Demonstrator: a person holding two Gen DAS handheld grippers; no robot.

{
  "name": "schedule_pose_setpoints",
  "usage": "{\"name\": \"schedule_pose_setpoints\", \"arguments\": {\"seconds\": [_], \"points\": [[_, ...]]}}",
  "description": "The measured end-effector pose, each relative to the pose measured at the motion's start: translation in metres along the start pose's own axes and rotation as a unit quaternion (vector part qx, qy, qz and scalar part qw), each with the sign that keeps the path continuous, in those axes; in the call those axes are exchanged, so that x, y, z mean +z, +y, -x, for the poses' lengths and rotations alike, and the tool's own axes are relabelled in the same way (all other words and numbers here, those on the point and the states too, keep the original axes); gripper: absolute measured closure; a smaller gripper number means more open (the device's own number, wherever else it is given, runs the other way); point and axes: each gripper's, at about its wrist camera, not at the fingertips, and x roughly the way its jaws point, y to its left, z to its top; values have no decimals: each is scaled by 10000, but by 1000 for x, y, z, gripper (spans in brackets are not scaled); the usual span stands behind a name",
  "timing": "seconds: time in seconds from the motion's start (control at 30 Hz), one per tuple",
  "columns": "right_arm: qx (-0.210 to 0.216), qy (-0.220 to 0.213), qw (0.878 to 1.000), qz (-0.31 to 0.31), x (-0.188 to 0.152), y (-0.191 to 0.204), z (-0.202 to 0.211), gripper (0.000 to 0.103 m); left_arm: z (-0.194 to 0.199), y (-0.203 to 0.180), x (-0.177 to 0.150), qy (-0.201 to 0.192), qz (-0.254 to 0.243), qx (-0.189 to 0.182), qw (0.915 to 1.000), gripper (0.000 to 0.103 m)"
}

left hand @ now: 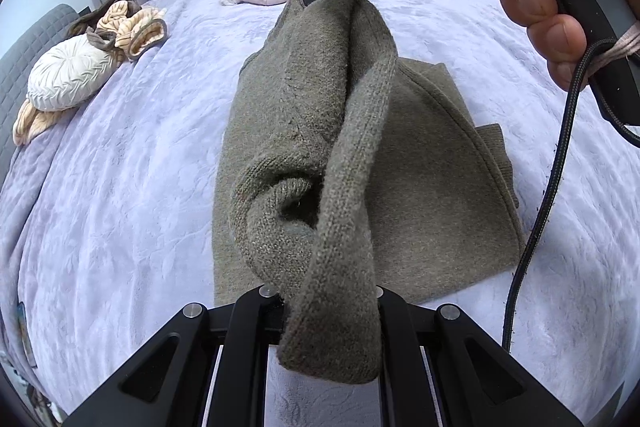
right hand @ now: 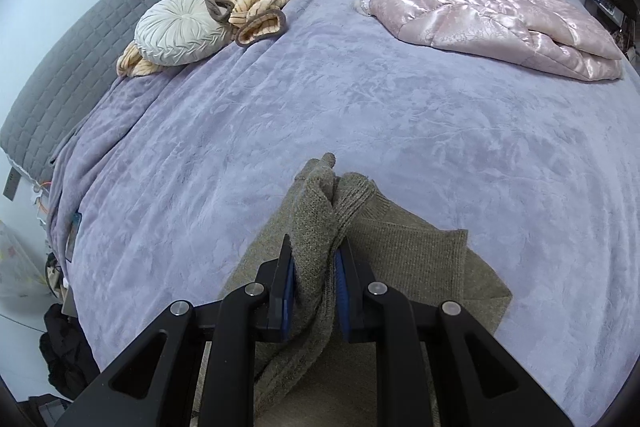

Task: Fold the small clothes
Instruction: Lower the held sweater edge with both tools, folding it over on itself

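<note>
One olive knit sweater (left hand: 312, 131) is lying partly on the lavender bed (left hand: 120, 187), its edge being lifted where the left hand-held gripper (left hand: 328, 311) and right hand-held gripper (right hand: 316, 267) are each clamping it, a pink jacket (right hand: 492, 15) lying well apart.

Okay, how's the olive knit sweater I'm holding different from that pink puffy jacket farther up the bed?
The olive sweater is matte knit; the pink jacket is shiny and quilted. The sweater is partly lifted, pinched by the left gripper and right gripper; the jacket lies untouched, folded over. Both rest on the lavender blanket.
</note>
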Motion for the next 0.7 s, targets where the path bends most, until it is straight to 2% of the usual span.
{"name": "schedule_pose_setpoints", "arguments": {"seconds": [0.7], "points": [[-51, -2, 9999, -99, -15, -35, 18, 84, -8, -27, 6, 146, -265, -86, 9995, 91]]}}
